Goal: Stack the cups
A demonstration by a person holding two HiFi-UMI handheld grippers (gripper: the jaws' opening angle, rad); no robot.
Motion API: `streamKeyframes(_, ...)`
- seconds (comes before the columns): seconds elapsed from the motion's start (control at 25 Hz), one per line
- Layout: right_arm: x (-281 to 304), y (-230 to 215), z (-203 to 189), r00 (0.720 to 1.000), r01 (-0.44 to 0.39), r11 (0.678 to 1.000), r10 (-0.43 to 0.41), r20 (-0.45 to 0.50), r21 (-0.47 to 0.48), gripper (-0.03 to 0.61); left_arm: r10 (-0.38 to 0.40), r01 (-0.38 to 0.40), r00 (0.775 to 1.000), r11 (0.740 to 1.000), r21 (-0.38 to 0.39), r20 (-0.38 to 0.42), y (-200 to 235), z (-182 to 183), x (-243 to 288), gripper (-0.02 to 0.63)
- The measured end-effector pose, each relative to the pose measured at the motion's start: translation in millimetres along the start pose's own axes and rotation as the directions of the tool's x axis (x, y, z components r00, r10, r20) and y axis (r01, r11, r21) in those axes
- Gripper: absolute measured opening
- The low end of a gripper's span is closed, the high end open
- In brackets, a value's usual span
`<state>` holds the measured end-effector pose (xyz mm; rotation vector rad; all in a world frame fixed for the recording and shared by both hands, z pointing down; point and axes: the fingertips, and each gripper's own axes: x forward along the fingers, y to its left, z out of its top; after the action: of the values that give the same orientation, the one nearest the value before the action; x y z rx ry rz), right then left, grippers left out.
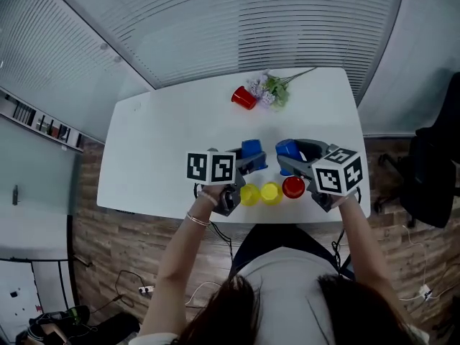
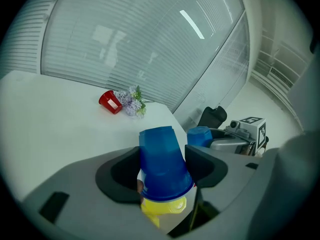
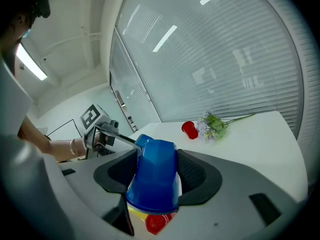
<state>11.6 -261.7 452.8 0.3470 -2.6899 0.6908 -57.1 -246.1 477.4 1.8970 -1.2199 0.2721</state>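
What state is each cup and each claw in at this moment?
Left blue cup: upside down, gripped.
Right blue cup: upside down, gripped.
Left claw: shut on the left blue cup.
Right claw: shut on the right blue cup.
Yellow cups: side by side near the table edge, unstacked.
Near red cup: beside the yellow cups, unstacked.
Far red cup: lying on its side by the flowers.

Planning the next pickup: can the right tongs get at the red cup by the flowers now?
Probably not yet. The right tongs are closed on a blue cup, leaving no room for the red cup. The table between looks bare, so the path itself is free.
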Motion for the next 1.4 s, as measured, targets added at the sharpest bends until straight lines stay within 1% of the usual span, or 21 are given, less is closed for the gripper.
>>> streamKeyframes(0.2,-9,14,-2,0.999,0.01,0.999,-0.008,0.035,-0.05,0.275,0.051,-0.054,0.994,0.998,0.029,0.098,-8,-3,-17,0.293)
streamKeyframes(0.36,-16,25,-6,0.998,0.012,0.997,-0.007,0.067,-0.073,0.275,0.089,-0.099,0.984,0.993,0.057,0.156,-17,-12,-30,0.293)
streamKeyframes(0.48,-19,30,-6,0.995,0.022,0.995,-0.013,0.095,-0.093,0.275,0.115,-0.133,0.972,0.988,0.076,0.204,-21,-18,-36,0.293)
streamKeyframes(0.6,-20,37,-5,0.992,0.03,0.994,-0.016,0.125,-0.107,0.275,0.144,-0.173,0.955,0.981,0.092,0.259,-22,-23,-44,0.293)
streamKeyframes(0.8,-21,49,-5,0.984,0.045,0.988,-0.019,0.175,-0.147,0.275,0.182,-0.234,0.919,0.966,0.112,0.35,-23,-31,-57,0.295)
streamKeyframes(0.96,-21,52,-6,0.974,0.095,0.981,-0.056,0.22,-0.17,0.275,0.205,-0.286,0.898,0.944,0.163,0.389,-23,-37,-60,0.295)
streamKeyframes(1.12,-23,59,-10,0.967,0.138,0.971,-0.09,0.238,-0.196,0.275,0.207,-0.321,0.876,0.924,0.208,0.436,-28,-43,-64,0.295)
streamKeyframes(1.24,-23,66,-15,0.962,0.163,0.963,-0.107,0.25,-0.214,0.275,0.208,-0.355,0.858,0.901,0.249,0.47,-32,-48,-66,0.295)
streamKeyframes(1.32,-24,67,-19,0.957,0.182,0.959,-0.122,0.261,-0.217,0.275,0.209,-0.368,0.849,0.892,0.261,0.485,-33,-53,-66,0.295)
streamKeyframes(1.4,-25,68,-23,0.953,0.198,0.956,-0.136,0.272,-0.217,0.275,0.211,-0.375,0.84,0.891,0.254,0.5,-32,-58,-66,0.295)
